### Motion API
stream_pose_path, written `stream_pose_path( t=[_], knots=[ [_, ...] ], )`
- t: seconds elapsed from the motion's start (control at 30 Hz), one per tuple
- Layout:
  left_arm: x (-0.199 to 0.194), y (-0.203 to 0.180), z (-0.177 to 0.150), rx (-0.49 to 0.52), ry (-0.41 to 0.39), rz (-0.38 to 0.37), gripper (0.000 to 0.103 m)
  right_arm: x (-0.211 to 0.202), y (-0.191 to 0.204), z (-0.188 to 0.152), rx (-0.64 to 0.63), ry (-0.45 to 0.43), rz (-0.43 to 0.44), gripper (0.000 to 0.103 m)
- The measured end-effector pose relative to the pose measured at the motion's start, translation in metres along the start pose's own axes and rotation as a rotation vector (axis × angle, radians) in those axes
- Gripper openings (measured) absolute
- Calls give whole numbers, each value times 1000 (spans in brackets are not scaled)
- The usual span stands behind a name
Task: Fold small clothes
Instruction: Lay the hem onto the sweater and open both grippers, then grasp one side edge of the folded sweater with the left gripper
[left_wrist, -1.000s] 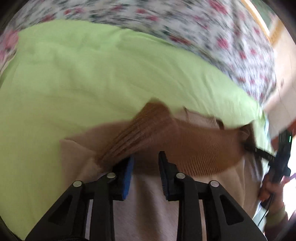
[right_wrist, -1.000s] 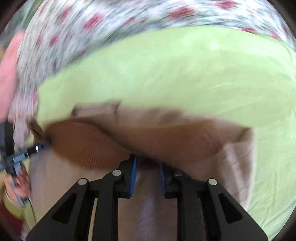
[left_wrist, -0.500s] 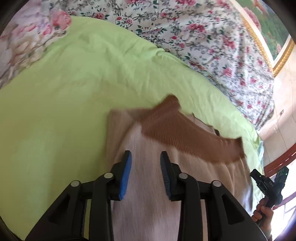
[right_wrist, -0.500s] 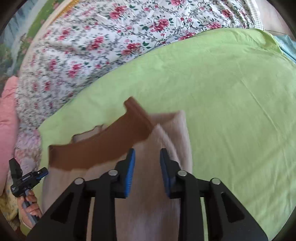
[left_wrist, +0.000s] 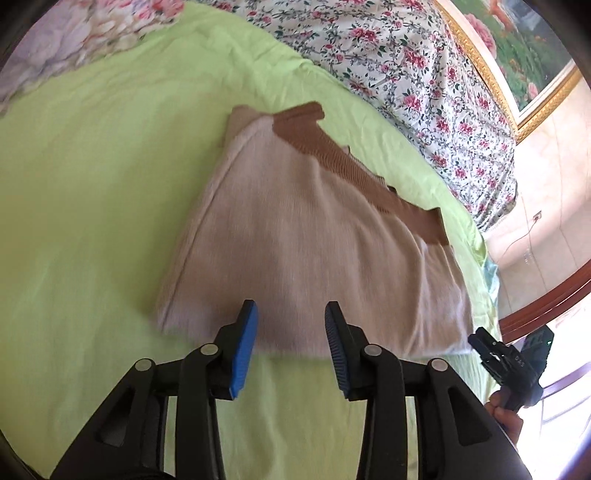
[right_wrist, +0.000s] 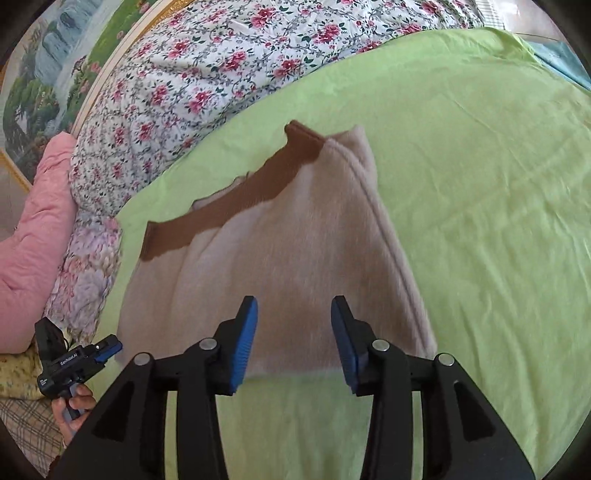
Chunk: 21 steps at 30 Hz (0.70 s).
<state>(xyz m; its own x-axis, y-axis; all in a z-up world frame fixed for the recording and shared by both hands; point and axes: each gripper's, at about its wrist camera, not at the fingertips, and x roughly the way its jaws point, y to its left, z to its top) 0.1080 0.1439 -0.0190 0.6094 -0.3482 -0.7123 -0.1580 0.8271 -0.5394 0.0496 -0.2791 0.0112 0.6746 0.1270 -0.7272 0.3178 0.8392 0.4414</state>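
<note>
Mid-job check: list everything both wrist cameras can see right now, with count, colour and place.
Beige knit garment with brown ribbed band: one, folded flat on the sheet.
Lime-green bed sheet: one, under the garment.
Floral quilt, white with red roses: one, beyond the sheet.
Pink padded cushion: one, beside the quilt.
Gold-framed landscape painting: one, on the wall.
Left gripper: black, blue pads, open, empty, jaws just opening.
Right gripper: same, open, empty, jaws just opening.

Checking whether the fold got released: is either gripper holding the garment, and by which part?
Nothing is held. The left gripper and right gripper have just been opening, empty, at the near edge of the beige garment.
</note>
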Motion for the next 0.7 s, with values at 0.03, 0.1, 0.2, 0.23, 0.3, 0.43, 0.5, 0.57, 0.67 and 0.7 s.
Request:
stream_pose_path(
  t=[0.03,0.1,0.2,0.23,0.3,0.43,0.5,0.57,0.67,0.7],
  knots=[
    [-3,2,-7,-10,5,-3,39,-2,1,-4,4,3,3,45],
    [-5,3,-14,-21,12,-7,39,-6,4,-13,11,9,10,46],
    [-9,3,-25,-34,17,-12,43,-11,7,-24,18,11,19,47],
    [-12,0,-29,-28,11,-8,48,-13,8,-28,19,12,20,47],
    [-13,-4,-33,-15,11,-6,49,-17,11,-37,24,15,26,48],
    [-13,-8,-47,-13,33,-20,50,-22,18,-54,22,31,36,50],
    [-12,-10,-55,-16,45,-28,50,-23,23,-61,14,42,42,50],
    [-11,-12,-62,-24,56,-42,53,-25,28,-69,3,50,47,51],
    [-7,-17,-72,-37,70,-64,54,-26,33,-78,-11,59,53,51],
    [-5,-18,-74,-40,72,-66,54,-26,34,-80,-12,61,55,52]
  ],
)
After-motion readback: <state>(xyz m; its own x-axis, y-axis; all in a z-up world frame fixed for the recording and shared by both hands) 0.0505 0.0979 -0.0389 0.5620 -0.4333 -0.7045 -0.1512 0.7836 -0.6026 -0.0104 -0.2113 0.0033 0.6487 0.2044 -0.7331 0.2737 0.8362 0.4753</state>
